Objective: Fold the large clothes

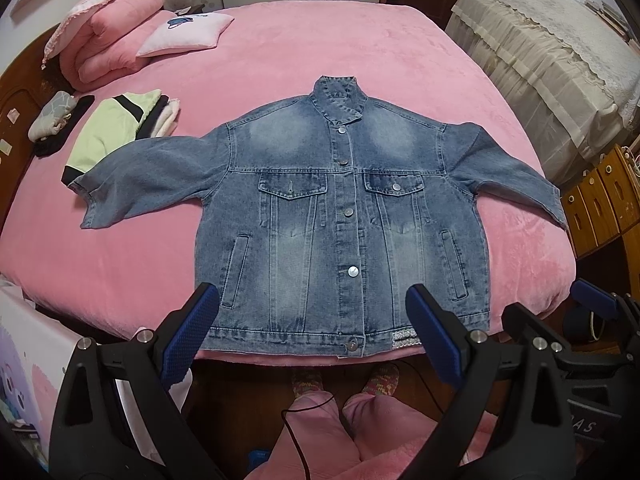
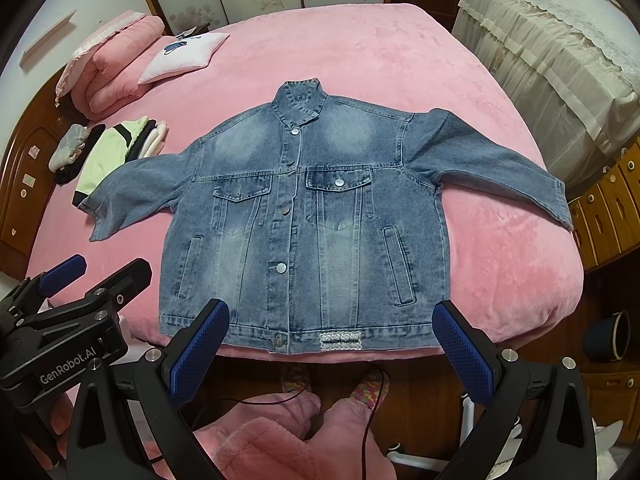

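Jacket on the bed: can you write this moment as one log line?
denim jacket: flat, buttoned, unfolded | bed: pink | left gripper: open, empty | right gripper: open, empty

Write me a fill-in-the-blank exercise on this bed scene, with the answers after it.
1. The denim jacket lies flat on a bed cover coloured ____.
2. The jacket's front faces up and is ____ shut.
3. The jaws of the left gripper and the right gripper stand ____.
4. Both sleeves are spread ____ from the body.

Answers: pink; buttoned; open; outward

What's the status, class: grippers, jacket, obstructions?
Left hand-held gripper open, right hand-held gripper open, both empty. Denim jacket flat on bed, buttoned, sleeves spread, unfolded. Left sleeve overlaps folded clothes pile.
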{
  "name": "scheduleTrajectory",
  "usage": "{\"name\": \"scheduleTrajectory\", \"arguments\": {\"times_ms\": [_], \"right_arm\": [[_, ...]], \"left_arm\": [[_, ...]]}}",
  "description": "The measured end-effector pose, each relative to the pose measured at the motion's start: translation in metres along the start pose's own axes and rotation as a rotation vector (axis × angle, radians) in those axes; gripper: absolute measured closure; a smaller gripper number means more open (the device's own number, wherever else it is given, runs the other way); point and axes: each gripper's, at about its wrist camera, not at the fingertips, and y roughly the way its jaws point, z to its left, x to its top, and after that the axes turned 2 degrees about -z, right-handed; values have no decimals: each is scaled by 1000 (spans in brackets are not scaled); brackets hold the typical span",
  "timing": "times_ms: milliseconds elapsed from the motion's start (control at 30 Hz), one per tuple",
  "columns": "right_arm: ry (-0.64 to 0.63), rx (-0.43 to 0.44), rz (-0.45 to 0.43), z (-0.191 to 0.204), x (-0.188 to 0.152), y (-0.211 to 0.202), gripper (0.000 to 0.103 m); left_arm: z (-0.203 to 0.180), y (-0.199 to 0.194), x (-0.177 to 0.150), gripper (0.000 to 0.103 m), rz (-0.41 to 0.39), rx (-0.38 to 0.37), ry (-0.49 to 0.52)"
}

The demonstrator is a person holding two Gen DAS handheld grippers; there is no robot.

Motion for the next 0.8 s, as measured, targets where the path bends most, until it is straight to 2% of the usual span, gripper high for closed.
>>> {"name": "scheduleTrajectory", "arguments": {"times_ms": [533,800], "right_arm": [[-9,9,1,-5,-3,4,0],[-42,30,5,-24,2,8,0]], "left_arm": [[-18,-8,-2,10,-6,41,-25],[-30,-9,-2,10,-4,55,-69]]}}
